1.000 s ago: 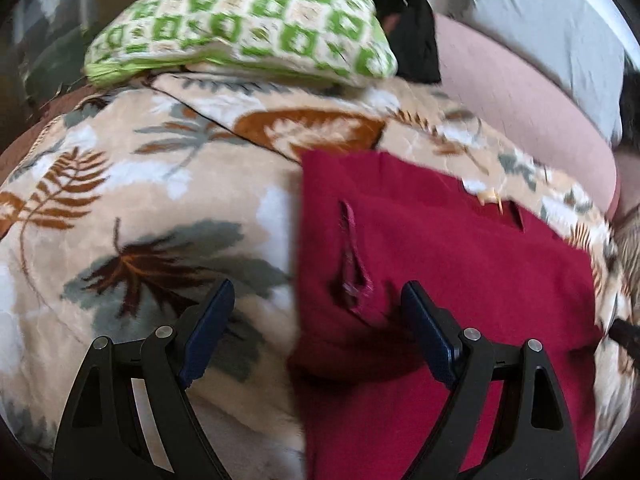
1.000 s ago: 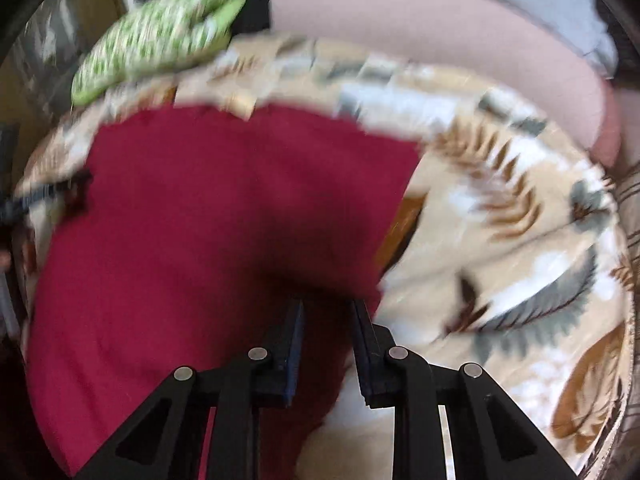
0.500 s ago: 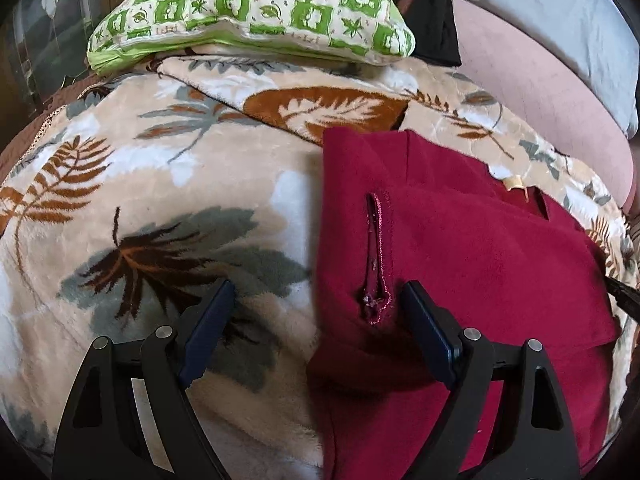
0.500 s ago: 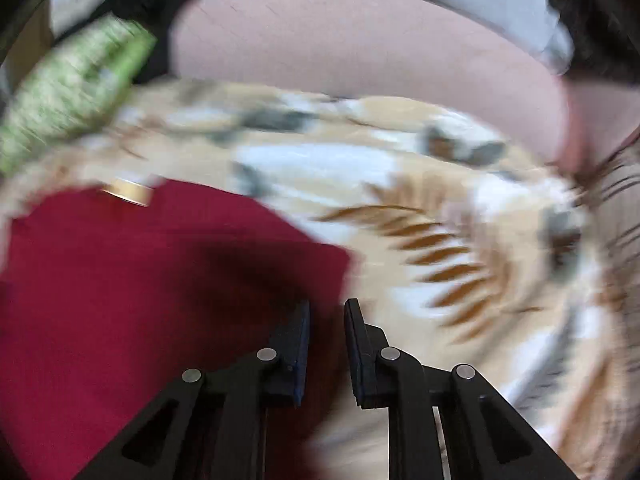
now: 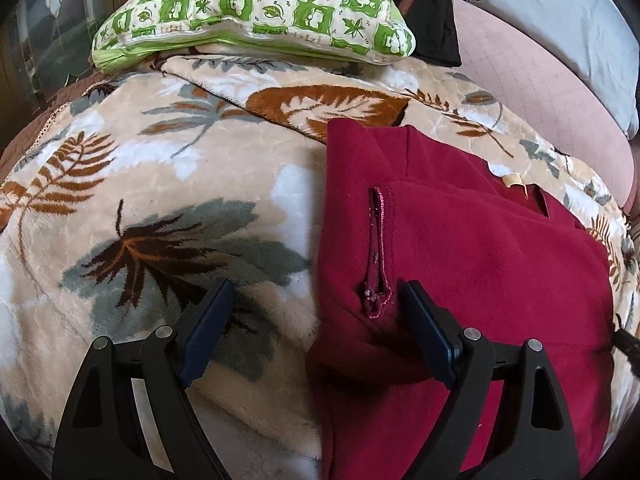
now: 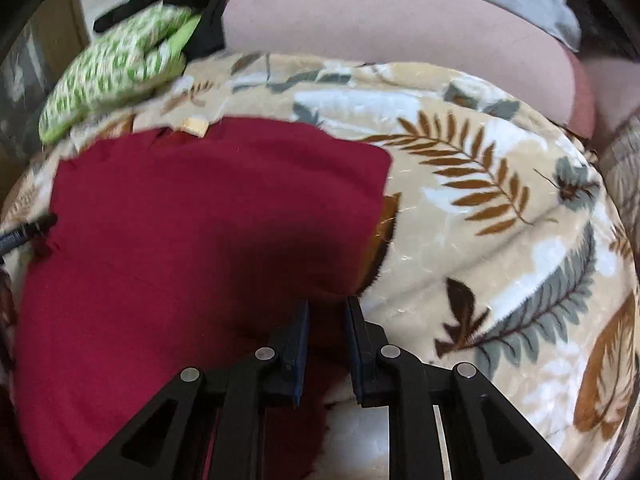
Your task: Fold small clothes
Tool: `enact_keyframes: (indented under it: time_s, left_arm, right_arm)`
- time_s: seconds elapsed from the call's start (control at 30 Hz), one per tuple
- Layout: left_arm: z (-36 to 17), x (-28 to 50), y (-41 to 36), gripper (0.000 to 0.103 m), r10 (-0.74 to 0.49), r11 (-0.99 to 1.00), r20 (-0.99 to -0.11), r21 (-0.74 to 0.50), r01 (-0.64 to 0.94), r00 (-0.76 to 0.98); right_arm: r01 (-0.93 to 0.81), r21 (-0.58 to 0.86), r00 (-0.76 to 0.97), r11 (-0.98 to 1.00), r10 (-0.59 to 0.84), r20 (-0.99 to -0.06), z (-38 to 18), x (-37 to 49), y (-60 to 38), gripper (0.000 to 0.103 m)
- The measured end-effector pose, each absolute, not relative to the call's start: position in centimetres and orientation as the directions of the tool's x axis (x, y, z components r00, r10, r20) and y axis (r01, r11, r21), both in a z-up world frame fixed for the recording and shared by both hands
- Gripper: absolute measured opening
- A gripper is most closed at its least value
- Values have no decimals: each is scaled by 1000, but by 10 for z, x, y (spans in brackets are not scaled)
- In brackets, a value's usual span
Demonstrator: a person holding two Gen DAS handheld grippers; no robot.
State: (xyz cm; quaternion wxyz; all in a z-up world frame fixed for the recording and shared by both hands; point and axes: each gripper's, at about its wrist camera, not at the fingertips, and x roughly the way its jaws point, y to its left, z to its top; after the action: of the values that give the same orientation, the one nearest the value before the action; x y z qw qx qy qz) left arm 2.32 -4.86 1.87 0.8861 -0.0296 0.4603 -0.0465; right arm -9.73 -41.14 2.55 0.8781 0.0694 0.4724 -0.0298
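My left gripper has its fingers spread wide, straddling the near left edge of the red garment, with the zip pocket just inside the right finger. My right gripper has its fingers close together, pinching the garment's near right corner. The garment lies spread on the leaf-print blanket, centre-right in the left view. A green pillow sits at the upper left.

Both fisheye views are taken close above the leaf-patterned fleece blanket, facing forward — the dark red fleece garment is shared.
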Motion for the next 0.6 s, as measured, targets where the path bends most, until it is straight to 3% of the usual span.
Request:
enact_keyframes:
  time_s: [0.13,0.27,0.43,0.6]
  left_arm:
    - [20,22,-49,86,-105,994,-809,-89,55,578]
    - [20,22,-50,86,-101,995,-808,-85,56,580]
    - [21,21,-51,86,-99,995,-806,-79,59,583]
    - [28,13,-53,86,-75,997,-786,-39,71,613]
  right_arm:
    - [122,138,597,983,38,-802,43,-102,-416,19]
    - [123,150,628,981,40,-777,46,-82,-411,36]
    - [190,118,526,975,1,-850,5,-58,-412,45]
    - [219,190,575,957,31,-817,22,-85,-417,45]
